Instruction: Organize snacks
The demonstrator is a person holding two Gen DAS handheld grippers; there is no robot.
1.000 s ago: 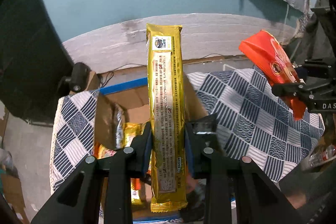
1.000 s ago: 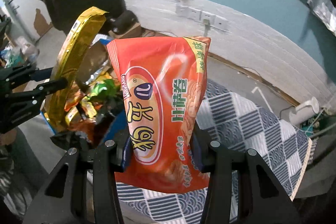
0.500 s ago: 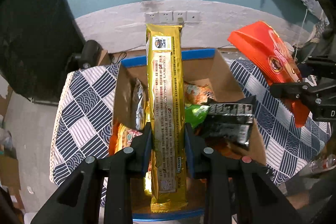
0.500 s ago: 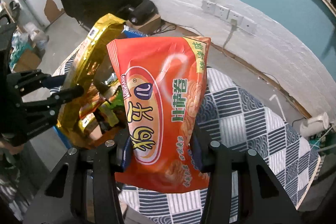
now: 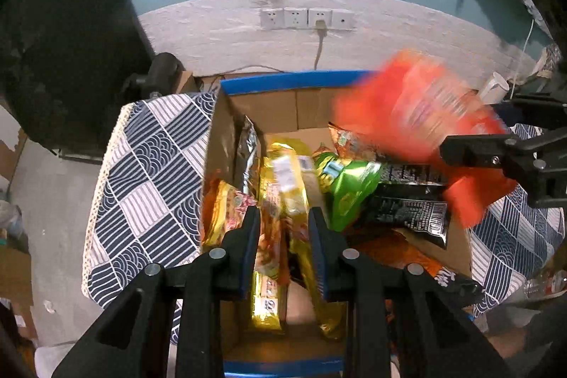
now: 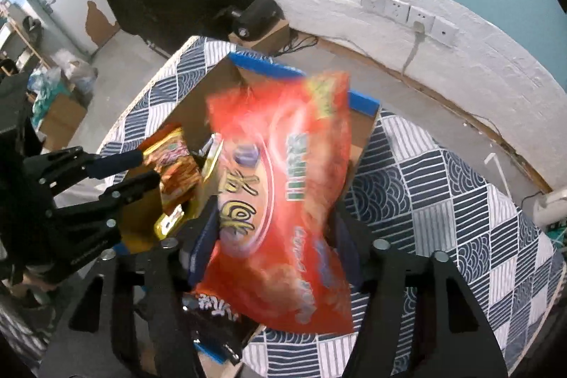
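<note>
An open cardboard box (image 5: 294,80) with a blue rim stands on the checked cloth, with several snack packets inside. My left gripper (image 5: 283,215) is shut on a long gold packet (image 5: 283,186), which leans forward over the box's contents with its top blurred. The jaws of my right gripper (image 6: 276,211) are opening. The orange snack bag (image 6: 283,201) sits between its fingers, blurred and slipping down over the box (image 6: 265,64). In the left wrist view that bag (image 5: 407,105) hangs above the box's right side beside the right gripper (image 5: 471,130). The left gripper (image 6: 141,169) shows at the left of the right wrist view.
A green packet (image 5: 351,186), a black packet (image 5: 411,201) and a silver one (image 5: 248,151) lie in the box. The blue-and-white cloth (image 6: 443,193) extends right of the box. Behind runs a pale wall base with sockets (image 5: 304,18). A dark object (image 6: 255,13) sits on a small carton at the table's far edge.
Both grippers came over the box and lower. The gold packet tipped forward from upright. The right jaws spread and the orange bag began dropping out.
</note>
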